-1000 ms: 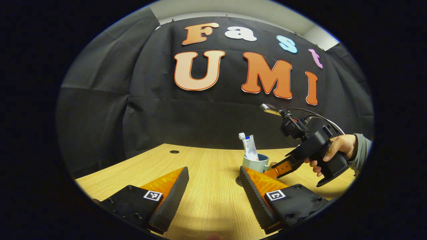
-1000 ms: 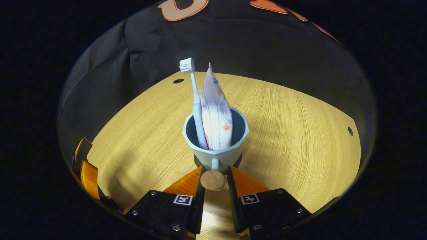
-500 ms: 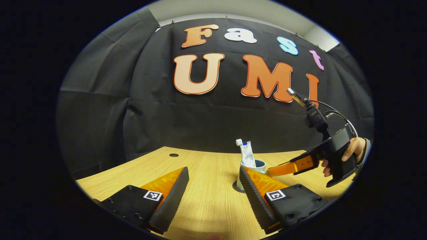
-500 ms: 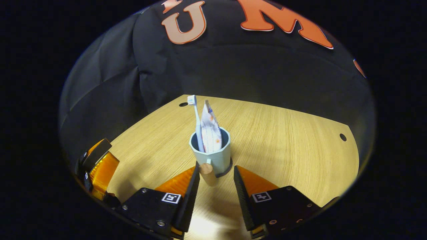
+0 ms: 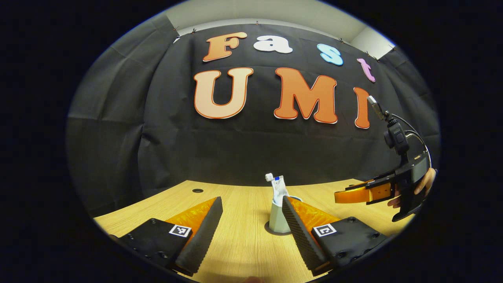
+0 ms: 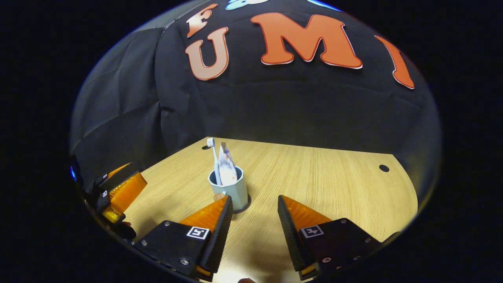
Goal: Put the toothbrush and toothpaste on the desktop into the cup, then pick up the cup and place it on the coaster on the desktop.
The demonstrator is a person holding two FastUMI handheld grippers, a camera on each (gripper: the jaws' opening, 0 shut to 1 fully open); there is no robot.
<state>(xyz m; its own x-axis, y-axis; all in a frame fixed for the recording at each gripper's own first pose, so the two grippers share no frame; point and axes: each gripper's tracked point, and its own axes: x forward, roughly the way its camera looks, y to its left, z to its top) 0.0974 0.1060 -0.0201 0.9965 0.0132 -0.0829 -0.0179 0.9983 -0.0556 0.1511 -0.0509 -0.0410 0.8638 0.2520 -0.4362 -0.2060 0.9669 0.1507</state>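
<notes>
Worktop (image 6: pixel 314 173) of pale wood grain spans the lower half of both views, with the booth's black cloth wall behind it; cup (image 6: pixel 232 188) stands upright at centre-left of the right gripper view, seated on the dark coaster (image 6: pixel 244 205) whose rim peeks out at its base; toothpaste (image 6: pixel 226 167) and toothbrush (image 6: pixel 214 159) stand inside it, leaning a little; right hand-held gripper (image 6: pixel 253 220) sits at the bottom of its view with jaws spread and nothing between them, near the cup but apart from it; left hand-held gripper (image 5: pixel 251 224) is likewise open and empty, the cup (image 5: pixel 277 222) showing just past its right finger. The task looks essentially complete; the step in hand is a clean retreat, best done straight back and slightly up, jaws kept wide, so no finger clips the cup's wooden handle (image 6: pixel 218 195) or tips the tall contents.
</notes>
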